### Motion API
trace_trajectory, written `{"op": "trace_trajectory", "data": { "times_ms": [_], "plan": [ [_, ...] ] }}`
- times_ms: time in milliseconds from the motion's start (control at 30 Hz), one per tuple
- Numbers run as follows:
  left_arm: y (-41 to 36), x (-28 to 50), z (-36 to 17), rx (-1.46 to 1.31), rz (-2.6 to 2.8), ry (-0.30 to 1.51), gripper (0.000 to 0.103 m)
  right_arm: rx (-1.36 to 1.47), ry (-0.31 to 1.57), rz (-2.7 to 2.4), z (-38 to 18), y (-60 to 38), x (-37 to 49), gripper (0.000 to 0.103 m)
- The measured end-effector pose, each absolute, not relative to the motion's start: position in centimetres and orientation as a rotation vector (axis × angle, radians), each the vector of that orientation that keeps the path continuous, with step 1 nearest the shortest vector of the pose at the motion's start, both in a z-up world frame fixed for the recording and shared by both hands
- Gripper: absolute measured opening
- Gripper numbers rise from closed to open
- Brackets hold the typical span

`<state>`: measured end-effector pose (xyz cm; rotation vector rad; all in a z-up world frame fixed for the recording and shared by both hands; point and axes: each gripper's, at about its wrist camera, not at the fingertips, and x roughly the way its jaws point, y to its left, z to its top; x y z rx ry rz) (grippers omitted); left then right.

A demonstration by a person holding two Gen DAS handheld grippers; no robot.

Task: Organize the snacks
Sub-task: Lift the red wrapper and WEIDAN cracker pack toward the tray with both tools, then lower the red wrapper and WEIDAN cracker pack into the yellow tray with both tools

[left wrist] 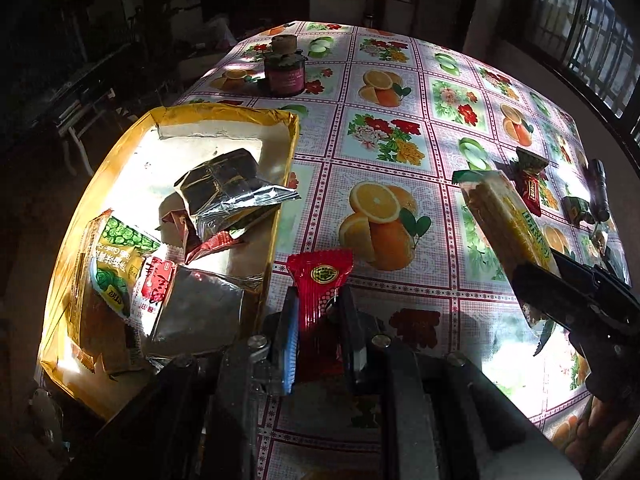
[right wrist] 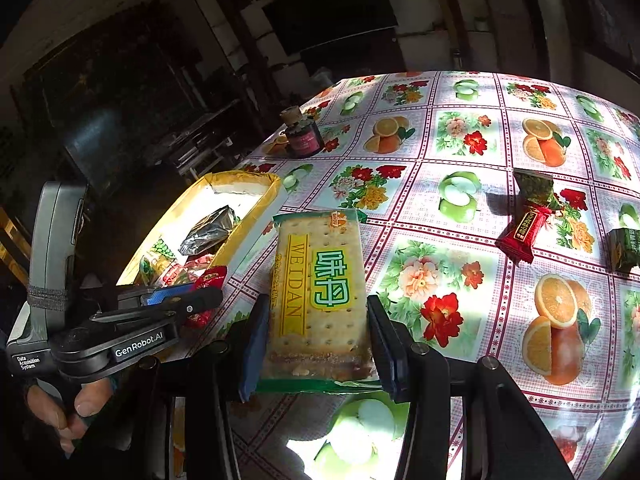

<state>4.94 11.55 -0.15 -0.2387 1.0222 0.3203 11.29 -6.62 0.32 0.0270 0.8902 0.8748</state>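
Red wrapped snack (left wrist: 318, 300) clamped between left gripper (left wrist: 318, 320) jaws, light, crinkly, slippery foil. Cracker pack (right wrist: 320, 300) clamped in right gripper (right wrist: 316, 344): stiff, brittle; grip flat sides gently. Yellow box (left wrist: 286, 152) ahead-left of both.

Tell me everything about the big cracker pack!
The cracker pack is a flat, see-through plastic packet of pale dotted crackers with green ends, a yellow band reading WEIDAN and green Chinese letters. The right gripper is shut on its near end, holding it tilted above the flowery tablecloth, beside the yellow box.
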Motion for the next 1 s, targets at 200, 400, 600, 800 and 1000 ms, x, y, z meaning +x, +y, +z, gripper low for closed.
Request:
{"op": "trace_trajectory", "data": {
  "times_ms": [200,400,600,800,1000],
  "plan": [
    [13.0,3.9,-0.1,-0.247,0.353,1.016,0.017,0.002,0.881,0.911,0.8,-4.1,10.9,0.051],
    [14.0,3.5,0.4,-0.257,0.370,1.000,0.017,-0.002,0.880,0.945,1.2,-1.5,10.9,0.051],
    [15.4,3.1,0.4,-0.274,0.389,0.996,0.017,-0.007,0.879,0.974,1.4,0.8,11.5,0.051],
    [16.7,2.8,0.0,-0.296,0.405,1.003,0.017,-0.015,0.882,1.000,1.4,3.0,12.0,0.051],
    [17.8,2.7,-0.2,-0.311,0.420,1.006,0.017,-0.024,0.888,1.017,1.1,4.7,12.4,0.051]
  ]
}}
